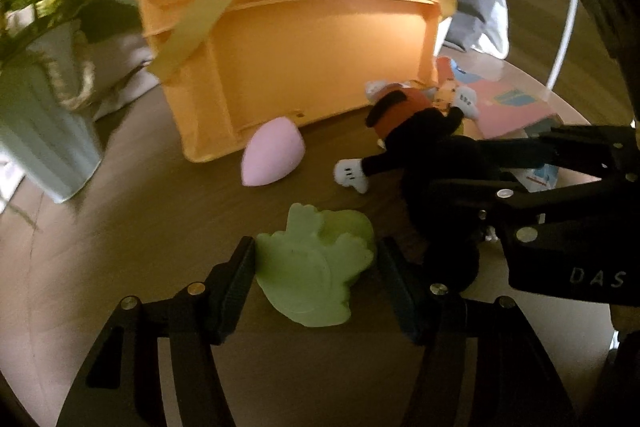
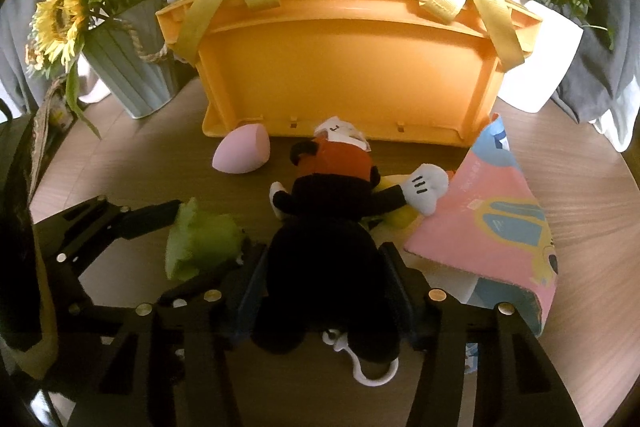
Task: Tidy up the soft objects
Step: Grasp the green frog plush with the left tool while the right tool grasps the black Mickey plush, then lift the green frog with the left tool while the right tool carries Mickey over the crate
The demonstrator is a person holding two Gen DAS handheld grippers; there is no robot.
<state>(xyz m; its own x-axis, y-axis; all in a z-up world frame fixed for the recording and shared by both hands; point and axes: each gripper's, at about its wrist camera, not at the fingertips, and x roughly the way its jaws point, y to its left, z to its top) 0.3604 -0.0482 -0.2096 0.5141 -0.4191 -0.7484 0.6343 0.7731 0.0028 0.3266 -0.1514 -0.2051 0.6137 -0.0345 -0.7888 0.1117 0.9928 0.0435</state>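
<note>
Dominating both views, the orange basket (image 2: 344,75) stands at the far side of the table (image 2: 592,195), yellow straps (image 2: 196,23) draped over its rim, and that looks like where the soft things are headed. Next in size, the black plush (image 2: 320,251) lies face down just in front of it, head toward the basket, one white glove (image 2: 426,187) resting against the pink cloth (image 2: 488,227) beside it. The right gripper (image 2: 324,291) straddles its body, pads up against both flanks, though dark fur on dark fingers makes it hard to say whether they truly press; I cannot tell if it is gripped. My read: it is light, squashy and limp, so the limbs will dangle, and the thick torso is the sound place to pinch, well clear of the white clip (image 2: 372,367) at its rear. Over on the left, the green sponge (image 1: 316,267) lies flat on the table, well short of the basket, framed by the left gripper (image 1: 316,279). The left-hand pad touches its edge, the other seems just clear, so call that half open and not yet holding. It should compress easily and weigh almost nothing; squeezing across its wide middle ought to hold. Smallest, the pink sponge (image 1: 272,155) leans against the basket's base, untouched, likely just as springy.
</note>
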